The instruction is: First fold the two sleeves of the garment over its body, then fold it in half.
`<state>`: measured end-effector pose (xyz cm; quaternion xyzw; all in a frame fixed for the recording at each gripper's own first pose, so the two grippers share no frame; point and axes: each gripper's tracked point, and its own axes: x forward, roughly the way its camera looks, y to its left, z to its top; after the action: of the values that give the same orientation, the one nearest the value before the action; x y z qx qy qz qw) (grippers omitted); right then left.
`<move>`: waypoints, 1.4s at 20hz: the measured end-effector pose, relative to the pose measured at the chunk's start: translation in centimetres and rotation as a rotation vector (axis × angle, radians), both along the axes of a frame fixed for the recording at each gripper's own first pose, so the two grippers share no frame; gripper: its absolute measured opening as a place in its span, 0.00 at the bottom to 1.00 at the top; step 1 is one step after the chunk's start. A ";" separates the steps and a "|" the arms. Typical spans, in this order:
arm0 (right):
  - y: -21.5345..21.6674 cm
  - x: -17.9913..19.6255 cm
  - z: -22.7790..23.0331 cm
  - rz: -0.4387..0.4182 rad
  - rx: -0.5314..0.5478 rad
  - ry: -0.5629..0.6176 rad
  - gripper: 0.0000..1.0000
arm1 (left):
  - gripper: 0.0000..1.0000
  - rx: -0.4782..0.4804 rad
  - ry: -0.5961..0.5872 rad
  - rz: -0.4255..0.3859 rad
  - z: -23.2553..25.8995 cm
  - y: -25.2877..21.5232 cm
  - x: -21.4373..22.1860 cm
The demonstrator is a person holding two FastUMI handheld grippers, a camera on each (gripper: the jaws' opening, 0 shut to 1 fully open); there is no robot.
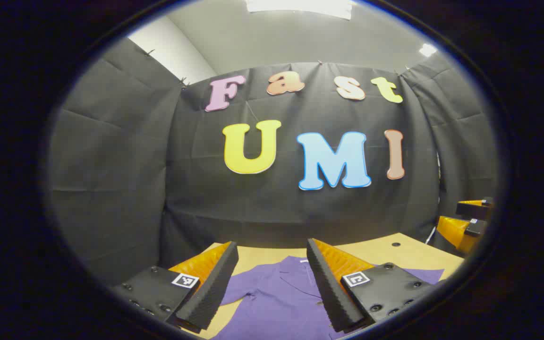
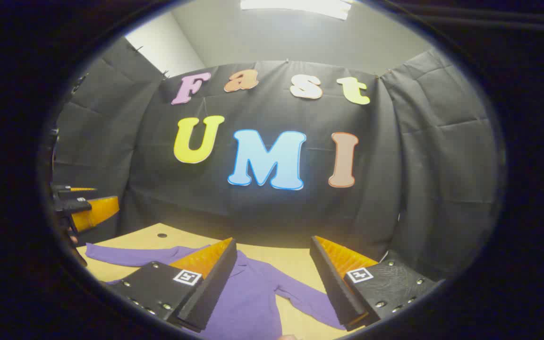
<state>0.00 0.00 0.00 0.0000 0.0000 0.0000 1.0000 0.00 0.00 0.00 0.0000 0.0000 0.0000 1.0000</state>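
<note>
Both my grippers hang spread above the worktop [image 1: 385,250]: left gripper [image 1: 272,288], right gripper [image 2: 274,283], purple garment [image 2: 253,297] flat at bottom centre, sleeves unfolded.

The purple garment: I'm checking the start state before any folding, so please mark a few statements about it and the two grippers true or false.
1. The purple garment lies spread on the table with its sleeves out to the sides. True.
2. The left gripper is shut on a sleeve. False: its jaws stand open above the garment, holding nothing.
3. The right gripper is open. True.
4. The garment is already folded in half. False: it lies flat, collar showing, neither sleeve folded over.
</note>
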 end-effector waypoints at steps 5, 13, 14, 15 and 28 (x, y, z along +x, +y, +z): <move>2.1 3.3 0.9 0.069 -0.011 -0.033 0.96 | 0.93 -0.045 -0.012 0.047 0.6 1.2 1.6; 0.9 4.9 0.3 -0.098 -0.003 0.003 0.96 | 0.94 -0.060 -0.028 -0.062 1.4 0.5 4.6; 0.4 5.1 -0.2 -0.125 -0.003 0.025 0.96 | 0.94 -0.059 -0.013 -0.080 1.0 0.0 4.9; 0.1 5.2 -0.8 -0.141 0.003 0.040 0.96 | 0.94 -0.056 0.002 -0.089 0.8 0.0 4.9; -12.1 3.9 -13.5 -0.422 0.070 0.313 0.96 | 0.93 -0.052 0.051 -0.098 0.0 -0.5 4.6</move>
<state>3.89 -12.13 -13.51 0.0348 0.1545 -0.2083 0.9652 4.62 -0.46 0.02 -0.0262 0.0253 -0.0487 0.9981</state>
